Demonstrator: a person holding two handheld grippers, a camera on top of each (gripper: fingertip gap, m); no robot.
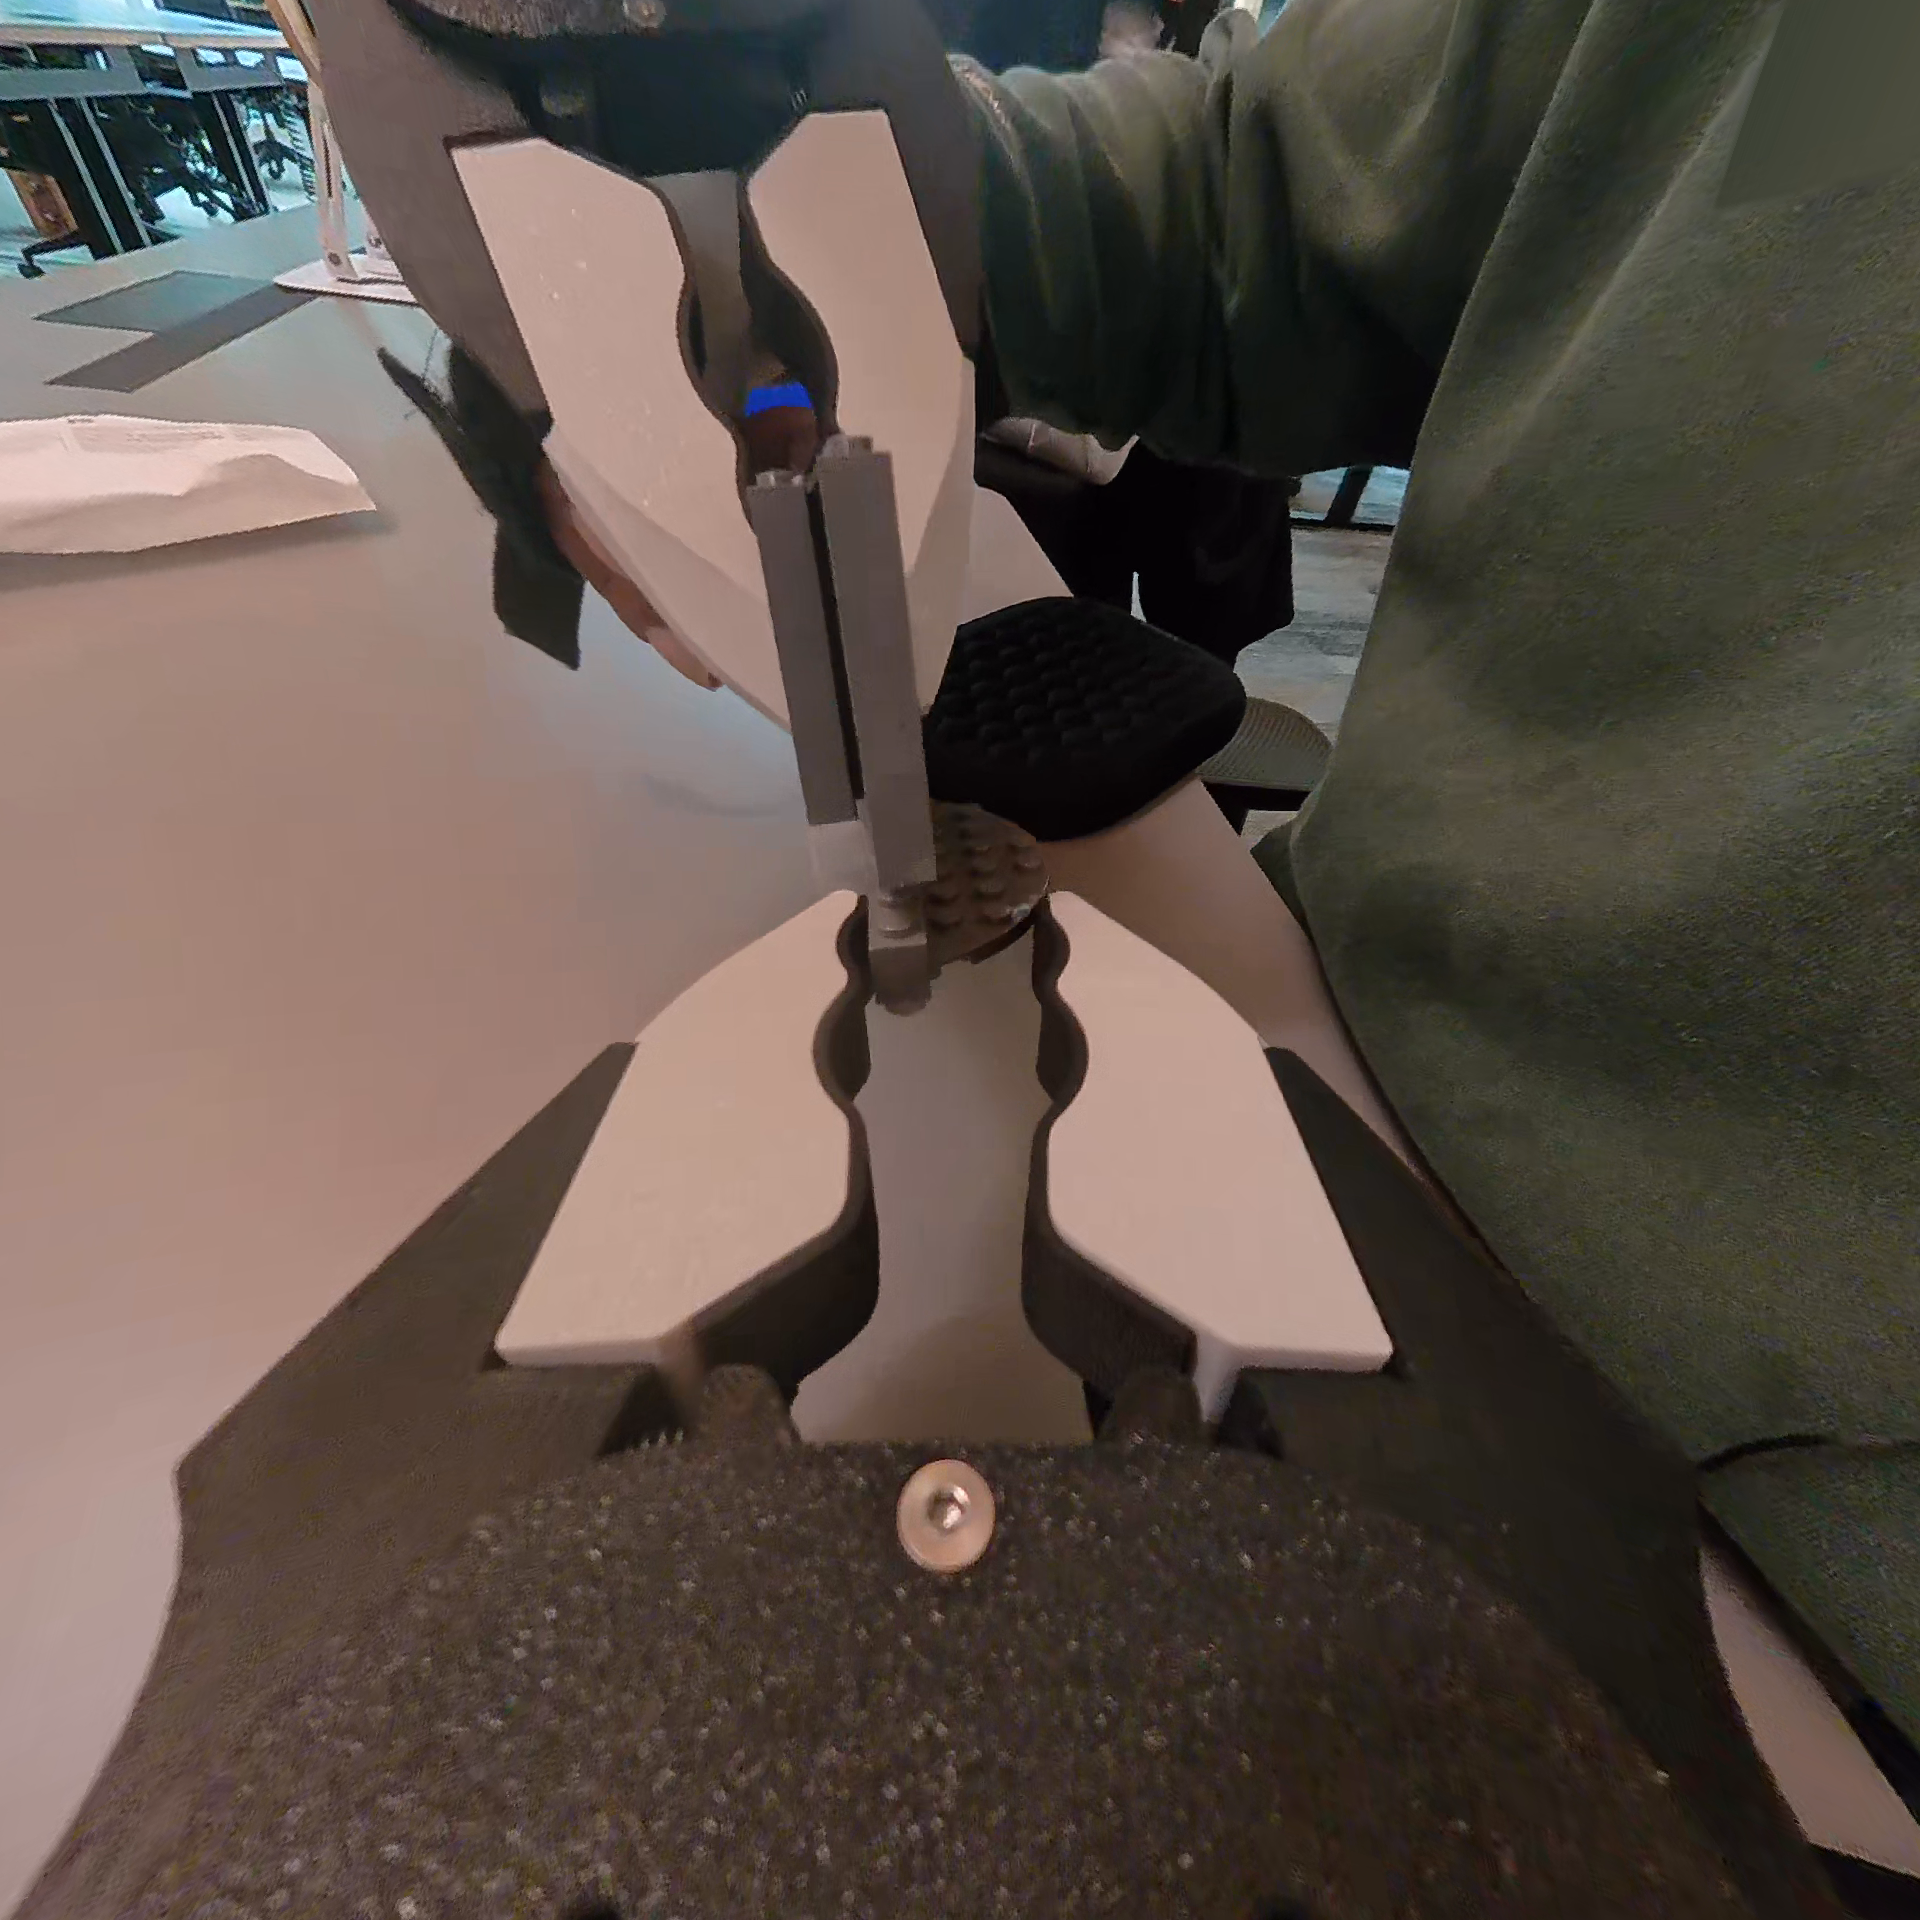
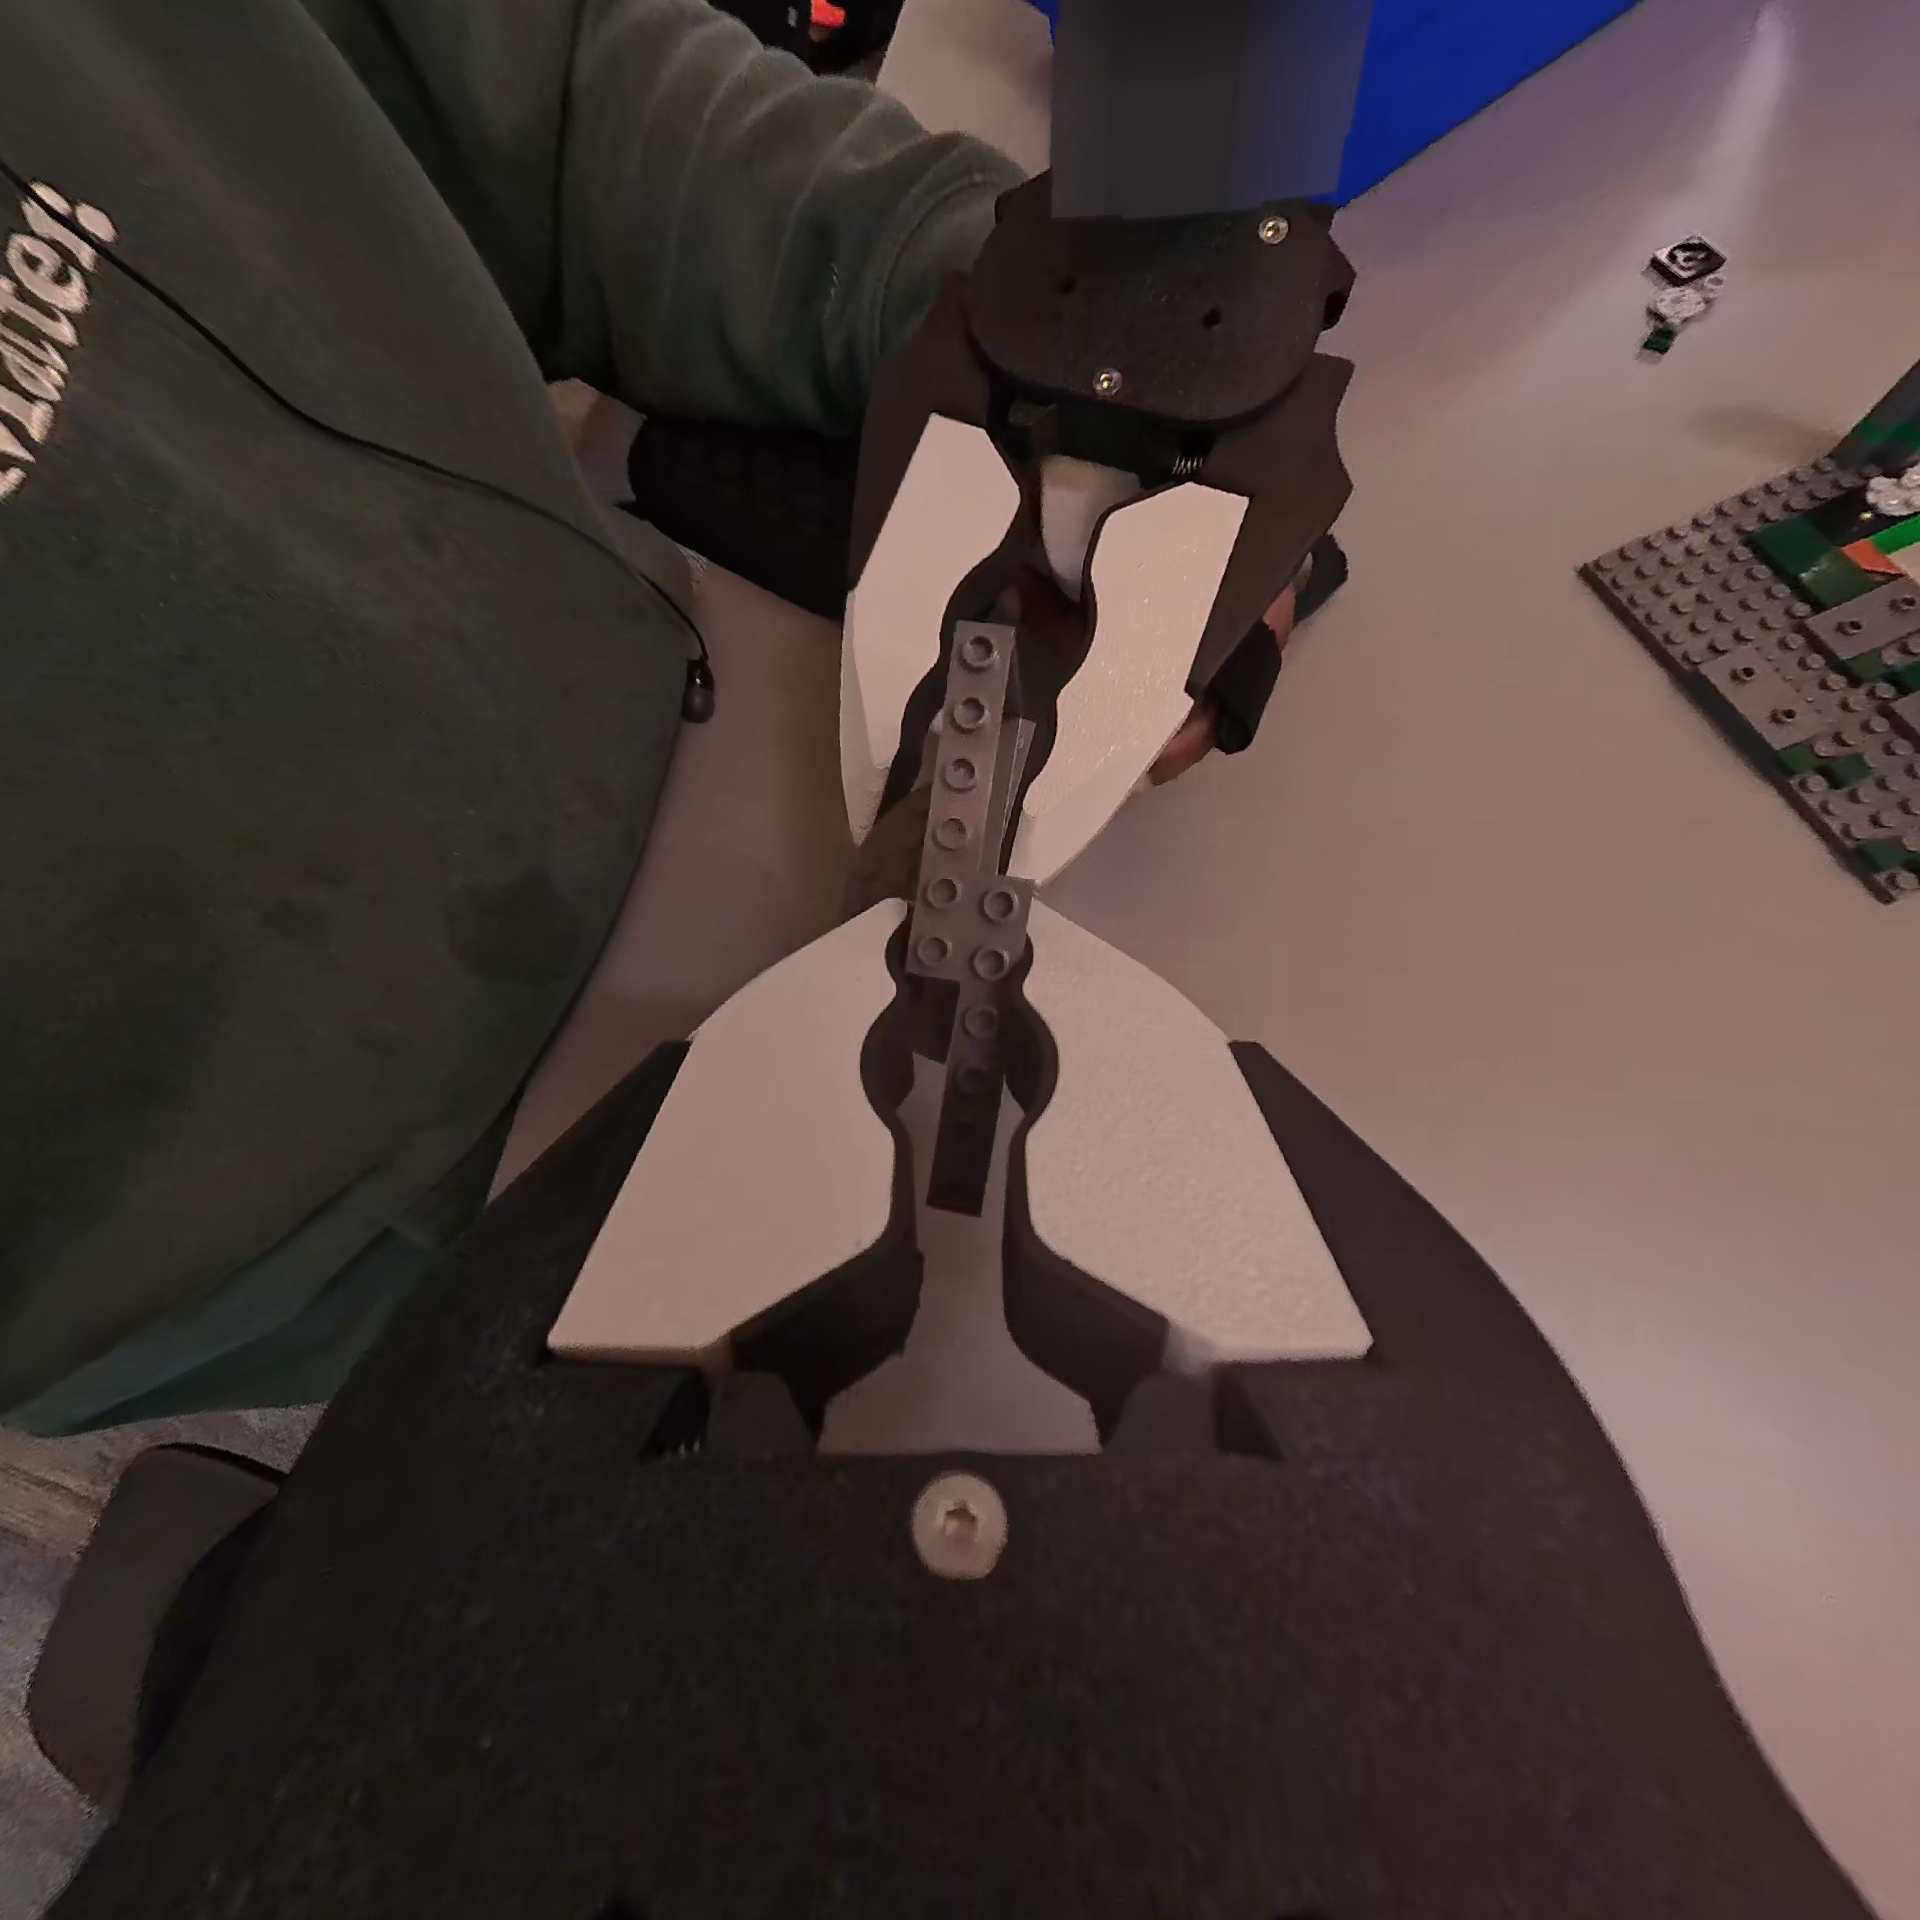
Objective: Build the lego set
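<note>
While both grippers meet tip to tip above bare grey table (image 2: pixel 1455 1039), left gripper (image 1: pixel 940 935) and right gripper (image 2: pixel 961 935) each clamp fingers on the long grey studded plate assembly (image 2: pixel 966 831); studded baseplate (image 2: pixel 1714 644) lies well apart.

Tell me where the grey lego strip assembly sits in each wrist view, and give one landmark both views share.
Left wrist view: the grey lego strip assembly stands centre, seen edge-on, running from the left gripper up to the right gripper.
Right wrist view: centre, studs facing the camera, between both grippers' jaws.
Shared landmark: the green sleeve, right in the left view, left in the right view.
</note>
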